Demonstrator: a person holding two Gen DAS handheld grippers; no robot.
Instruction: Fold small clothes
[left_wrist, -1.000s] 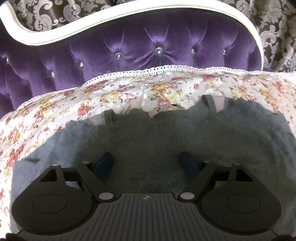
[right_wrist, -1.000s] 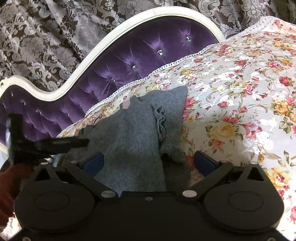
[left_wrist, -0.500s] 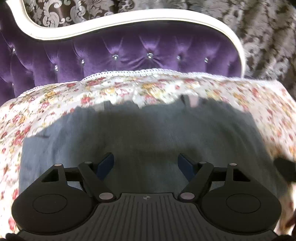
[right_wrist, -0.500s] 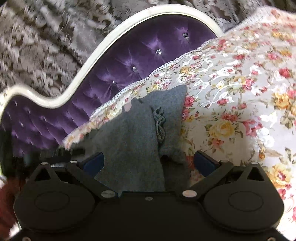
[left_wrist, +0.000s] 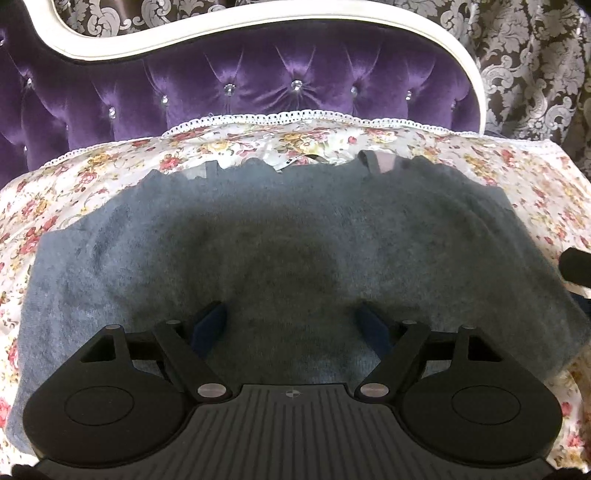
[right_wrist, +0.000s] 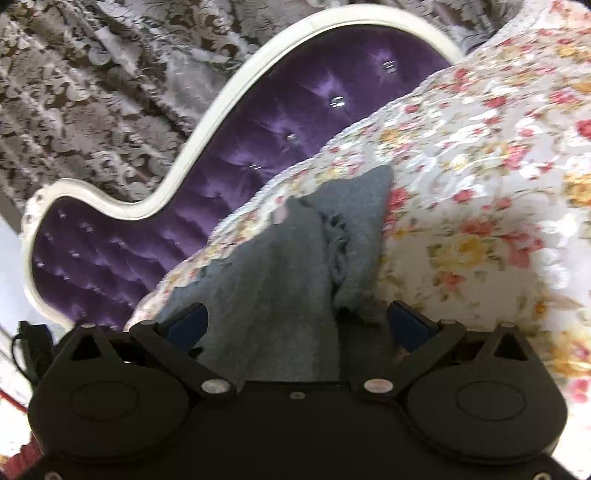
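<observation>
Right now the soft grey knitted top (left_wrist: 295, 236) lies spread flat on the flowery bedspread (left_wrist: 110, 166), near the purple buttoned headboard (left_wrist: 258, 81). The left gripper (left_wrist: 291, 325) hovers over the top's middle, fingers wide apart, holding nothing. The right gripper (right_wrist: 295, 321) is spread too, over the top's side edge, where a flap (right_wrist: 354, 236) is doubled over. That loose flap could bunch up and make the fold crooked. Fuzzy cloth may slip from the fingers.

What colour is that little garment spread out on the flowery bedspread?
Grey-blue, a plain fuzzy knit garment; the left wrist view shows it best.
</observation>
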